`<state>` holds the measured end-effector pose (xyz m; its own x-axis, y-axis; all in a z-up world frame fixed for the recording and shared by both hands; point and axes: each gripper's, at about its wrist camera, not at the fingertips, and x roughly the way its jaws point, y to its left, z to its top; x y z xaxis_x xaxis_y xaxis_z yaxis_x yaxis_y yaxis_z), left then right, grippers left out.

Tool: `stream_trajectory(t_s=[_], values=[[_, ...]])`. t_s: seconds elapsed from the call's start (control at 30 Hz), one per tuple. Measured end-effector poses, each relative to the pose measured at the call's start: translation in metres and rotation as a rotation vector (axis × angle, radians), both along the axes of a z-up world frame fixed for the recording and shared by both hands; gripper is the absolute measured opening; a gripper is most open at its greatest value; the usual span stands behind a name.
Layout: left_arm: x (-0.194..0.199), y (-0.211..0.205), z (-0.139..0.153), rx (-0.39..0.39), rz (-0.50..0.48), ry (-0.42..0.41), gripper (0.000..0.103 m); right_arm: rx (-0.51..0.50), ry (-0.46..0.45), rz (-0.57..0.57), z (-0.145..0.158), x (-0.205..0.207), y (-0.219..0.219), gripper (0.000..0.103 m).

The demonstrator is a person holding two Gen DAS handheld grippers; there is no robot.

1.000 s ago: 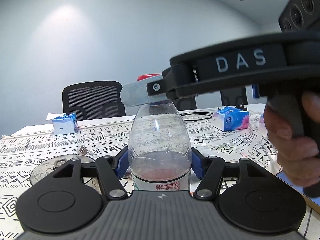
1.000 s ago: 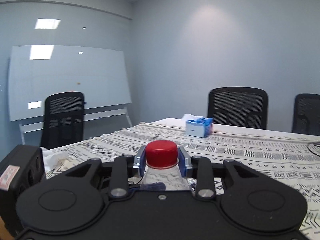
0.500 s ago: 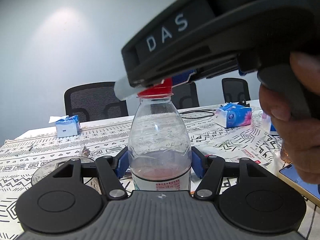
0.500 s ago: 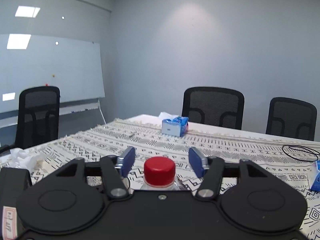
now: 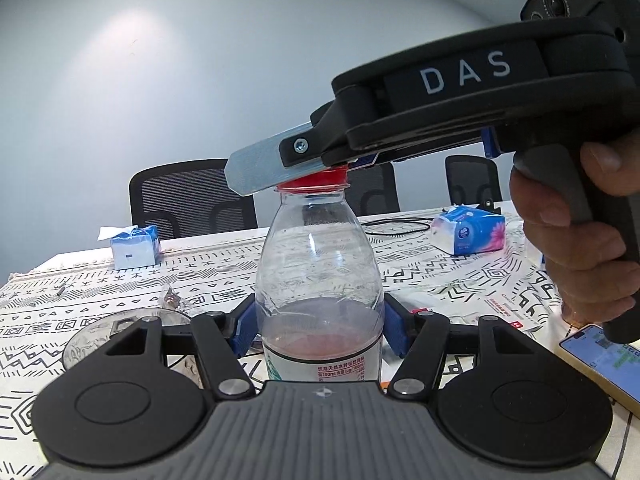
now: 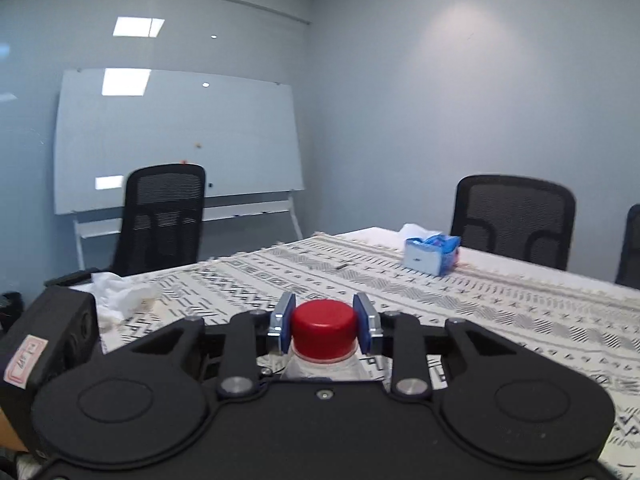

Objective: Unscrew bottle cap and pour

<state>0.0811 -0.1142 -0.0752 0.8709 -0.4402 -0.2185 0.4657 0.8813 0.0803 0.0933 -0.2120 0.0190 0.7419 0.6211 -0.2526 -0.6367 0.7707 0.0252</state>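
A clear plastic bottle [image 5: 318, 280] with a little pink liquid stands upright on the patterned tablecloth. My left gripper [image 5: 319, 330] is shut on the bottle's lower body, blue pads against both sides. The red cap [image 6: 323, 327] sits on the bottle's neck; it also shows in the left wrist view [image 5: 316, 180]. My right gripper [image 6: 323, 326] is closed on the cap from the right, pads touching both sides. A glass dish [image 5: 104, 330] lies on the cloth to the left of the bottle.
Two tissue packs [image 5: 134, 246] [image 5: 468, 230] lie on the table. A phone [image 5: 600, 360] lies at the right edge. Crumpled tissue [image 6: 124, 296] lies at the left table end. Black chairs [image 6: 514, 220] and a whiteboard [image 6: 176, 140] surround the table.
My right gripper opened and swung back around the cap half a second ago, then closed on the cap again at a new angle. The left gripper kept holding the bottle still.
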Motion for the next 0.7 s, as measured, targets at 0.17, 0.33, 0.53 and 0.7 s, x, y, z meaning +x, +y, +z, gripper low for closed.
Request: stream_trajectory(t_s=[0.17, 0.33, 0.53, 0.7], values=[[0.001, -0.002, 0.000, 0.014, 0.012, -0.006, 0.059, -0.009, -0.029, -0.183, 0.013, -0.016, 0.019, 0.073], [0.000, -0.004, 0.000, 0.030, 0.024, -0.014, 0.059, -0.089, -0.057, -0.340, 0.013, -0.018, 0.045, 0.074], [0.002, -0.005, 0.000, 0.032, 0.026, -0.015, 0.060, -0.070, -0.013, -0.384, 0.000, -0.010, 0.053, 0.034], [0.005, -0.001, 0.000, 0.018, 0.014, -0.005, 0.059, -0.028, -0.034, -0.328, -0.005, -0.012, 0.043, 0.034]])
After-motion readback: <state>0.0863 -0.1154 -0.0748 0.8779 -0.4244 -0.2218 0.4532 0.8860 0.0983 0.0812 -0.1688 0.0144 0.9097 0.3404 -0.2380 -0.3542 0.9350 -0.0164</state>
